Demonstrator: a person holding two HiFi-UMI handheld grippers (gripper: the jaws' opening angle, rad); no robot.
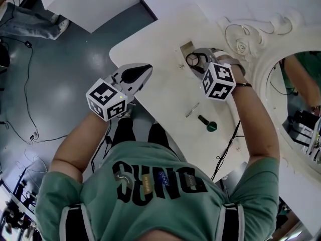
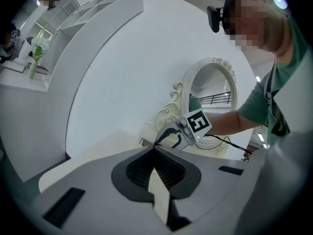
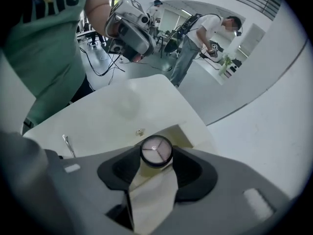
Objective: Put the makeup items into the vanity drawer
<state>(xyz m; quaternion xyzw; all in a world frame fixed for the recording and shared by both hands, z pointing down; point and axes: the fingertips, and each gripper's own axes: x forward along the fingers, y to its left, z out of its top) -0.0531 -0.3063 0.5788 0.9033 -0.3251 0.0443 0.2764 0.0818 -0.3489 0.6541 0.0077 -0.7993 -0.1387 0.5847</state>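
Over the white bench (image 1: 160, 34), at 9 o'clock of the ornate mirror (image 1: 257, 51), the right claw (image 1: 194, 62) pinches a round compact (image 3: 156, 151) — left claw (image 2: 154, 150) pressed together, empty, by grey floor (image 1: 60, 84).

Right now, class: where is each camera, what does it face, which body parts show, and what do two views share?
Head view: on the head, steeply down at the vanity top; shirt, forearms, left gripper, right gripper.
Left gripper view: on that gripper, toward the mirror; shut jaws, right forearm.
Right gripper view: on that gripper, over the vanity top; jaws on round compact, shirt.
Shared: tweezers, in head and right gripper views.
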